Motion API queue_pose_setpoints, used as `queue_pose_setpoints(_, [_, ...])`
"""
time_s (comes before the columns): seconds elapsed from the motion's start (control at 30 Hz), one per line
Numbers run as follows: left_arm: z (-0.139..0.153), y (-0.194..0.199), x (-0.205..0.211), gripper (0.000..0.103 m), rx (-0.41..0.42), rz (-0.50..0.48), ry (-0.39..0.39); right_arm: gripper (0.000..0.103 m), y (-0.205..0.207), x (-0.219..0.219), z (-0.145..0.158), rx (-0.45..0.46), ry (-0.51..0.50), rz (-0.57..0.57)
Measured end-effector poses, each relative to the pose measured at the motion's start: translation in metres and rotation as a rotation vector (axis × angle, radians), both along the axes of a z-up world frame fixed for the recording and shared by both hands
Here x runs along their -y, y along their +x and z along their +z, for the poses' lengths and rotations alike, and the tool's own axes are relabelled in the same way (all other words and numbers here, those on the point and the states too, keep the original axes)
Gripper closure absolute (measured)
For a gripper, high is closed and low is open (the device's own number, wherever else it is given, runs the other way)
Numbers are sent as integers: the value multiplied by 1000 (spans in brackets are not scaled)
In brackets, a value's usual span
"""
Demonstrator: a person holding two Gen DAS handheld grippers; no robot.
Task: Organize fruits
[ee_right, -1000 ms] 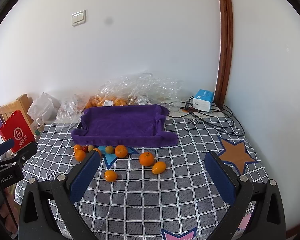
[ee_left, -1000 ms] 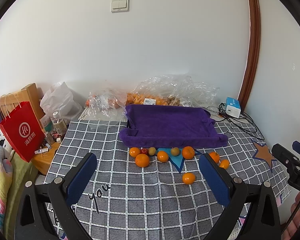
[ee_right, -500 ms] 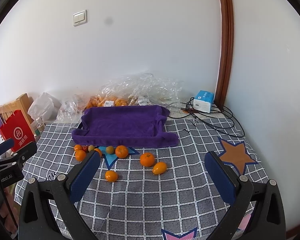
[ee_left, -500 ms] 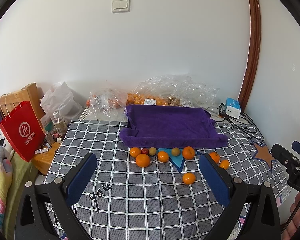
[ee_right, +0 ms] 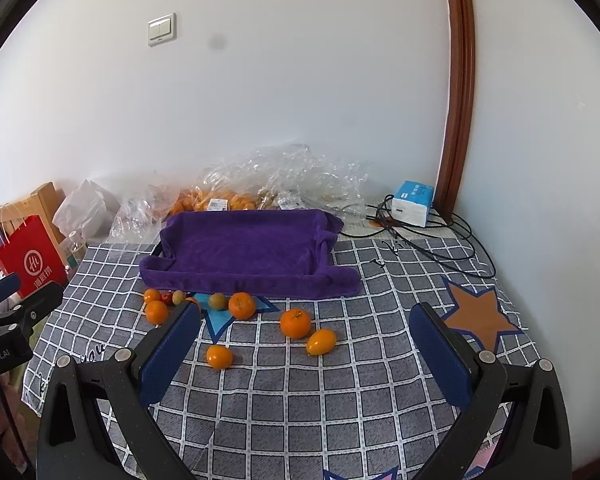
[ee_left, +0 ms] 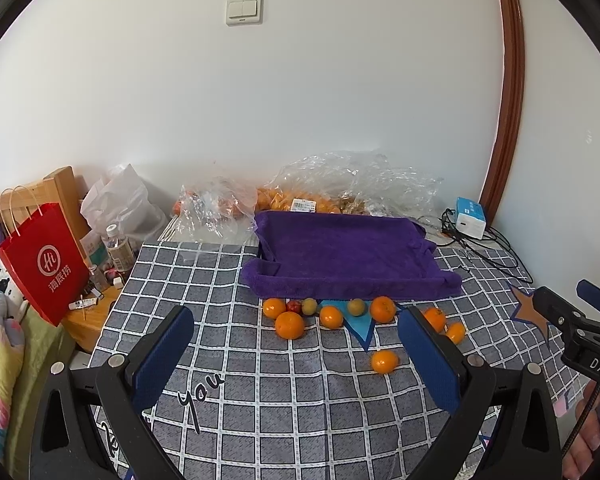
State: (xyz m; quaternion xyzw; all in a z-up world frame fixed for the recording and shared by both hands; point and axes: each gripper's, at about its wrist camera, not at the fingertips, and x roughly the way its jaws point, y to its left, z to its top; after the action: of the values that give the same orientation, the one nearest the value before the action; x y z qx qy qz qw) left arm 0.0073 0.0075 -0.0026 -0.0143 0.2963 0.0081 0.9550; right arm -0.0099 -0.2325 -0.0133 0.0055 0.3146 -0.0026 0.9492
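Note:
Several oranges lie loose on a grey checked cloth in front of a purple towel-lined tray. With them are two small green fruits and a small red one. One orange lies nearest, apart from the row. An oval orange fruit lies beside a round orange. My left gripper is open and empty, above the cloth short of the fruit. My right gripper is open and empty too.
Clear plastic bags with more oranges lie behind the tray by the wall. A blue-white box and black cables sit at the back right. A red paper bag and bottles stand off the left edge.
Both views have shifted only very slightly; the fruit and tray have not moved and both grippers stay open.

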Motion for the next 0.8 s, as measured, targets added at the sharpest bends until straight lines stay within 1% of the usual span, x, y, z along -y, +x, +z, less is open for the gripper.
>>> queue_pose_setpoints(0.2, [-9,9,0,0,21,-2,18,1,20,-2,-15,-3,-14,10])
queue_pose_setpoints(0.37, [-21,24,-3,0,41,-5,7,1,43,-2,-37,-10,-12,18])
queue_pose_setpoints(0.5, [-39,40,-6,0,28,0,-7,1,67,1,-65,-65,-29,28])
queue_pose_setpoints(0.63, [-57,55,-7,0,-3,3,-9,1,84,7,-95,-115,-55,34])
queue_pose_setpoints(0.73, [-70,65,-7,0,-19,13,11,5,96,13,-118,-169,-43,44])
queue_pose_setpoints(0.8, [-79,72,-8,0,-42,13,18,11,103,17,-133,-202,-31,45])
